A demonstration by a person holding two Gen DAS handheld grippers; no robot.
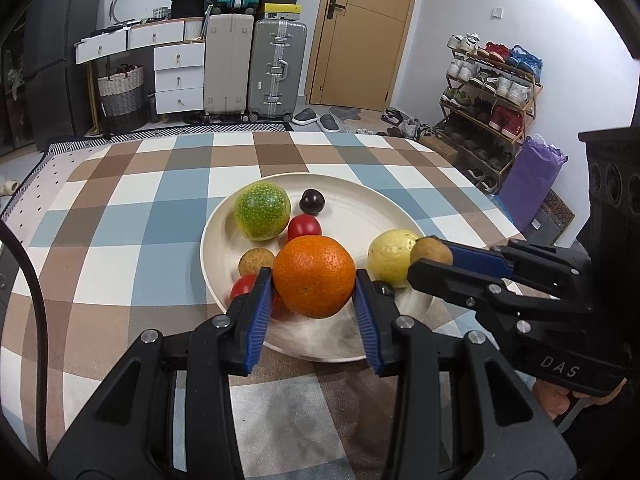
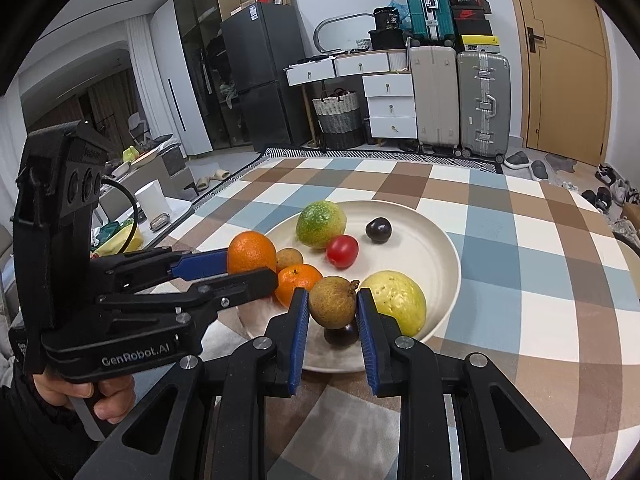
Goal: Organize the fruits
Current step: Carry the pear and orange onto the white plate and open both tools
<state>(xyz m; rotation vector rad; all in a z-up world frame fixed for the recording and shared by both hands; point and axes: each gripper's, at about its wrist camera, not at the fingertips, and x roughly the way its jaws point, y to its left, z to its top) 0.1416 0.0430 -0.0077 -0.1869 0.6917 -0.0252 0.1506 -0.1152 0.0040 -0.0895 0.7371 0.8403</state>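
Orange [image 1: 314,276] is clamped in left gripper [image 1: 314,304], held above plate [image 1: 360,188] near table's front edge; longan [image 2: 333,302] is clamped in right gripper [image 2: 333,320] over plate's near rim; both fruits are gripped across the middle, likely so neither slips; the remaining fruits are left on plate.

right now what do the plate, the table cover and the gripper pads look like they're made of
Plate: cream, matte, with faint concentric rings; likely ceramic or melamine, can't tell which.
Table cover: checked cloth, soft matte weave.
Pads on the left gripper: blue and ribbed, probably rubber or plastic, on black plastic-looking fingers.
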